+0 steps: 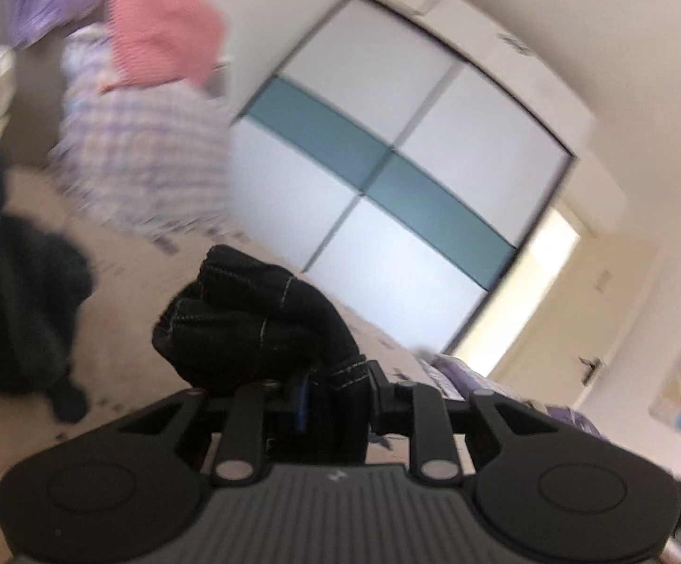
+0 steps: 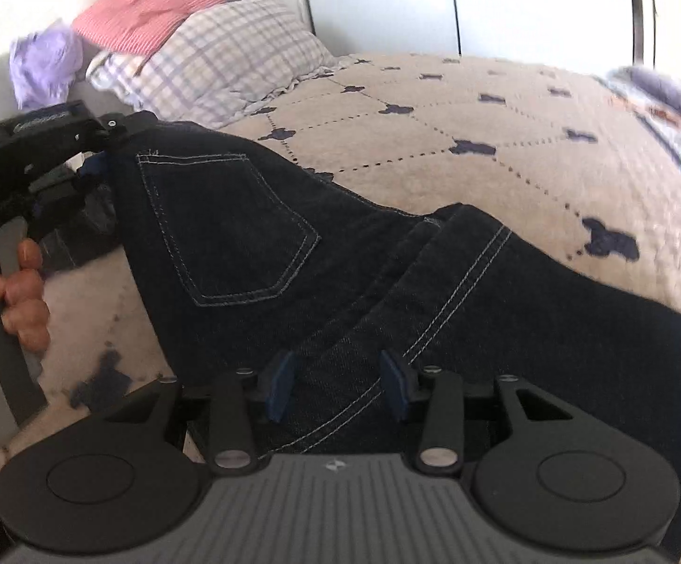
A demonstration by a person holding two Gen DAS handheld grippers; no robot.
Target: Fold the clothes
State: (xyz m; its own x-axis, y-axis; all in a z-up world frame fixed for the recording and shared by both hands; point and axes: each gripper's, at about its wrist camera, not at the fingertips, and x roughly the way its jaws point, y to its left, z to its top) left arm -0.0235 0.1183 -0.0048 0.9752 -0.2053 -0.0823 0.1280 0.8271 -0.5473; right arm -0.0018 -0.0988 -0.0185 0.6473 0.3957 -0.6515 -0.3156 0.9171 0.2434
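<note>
jeans (image 2: pixel 387 282) sprawl across the bed (image 2: pixel 504 141), pillows (image 2: pixel 227 56) heaped behind; left gripper (image 1: pixel 314 387) clamps a bunched denim edge, right gripper (image 2: pixel 335 385) gapes open over the leg seam.

No text, label, brand or number is legible anywhere.

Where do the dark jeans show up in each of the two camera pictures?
Left wrist view: jeans bunched low centre, clamped in the left gripper.
Right wrist view: jeans spread across the middle, between the right gripper's open jaws.
Shared landmark: checked pillow.
</note>
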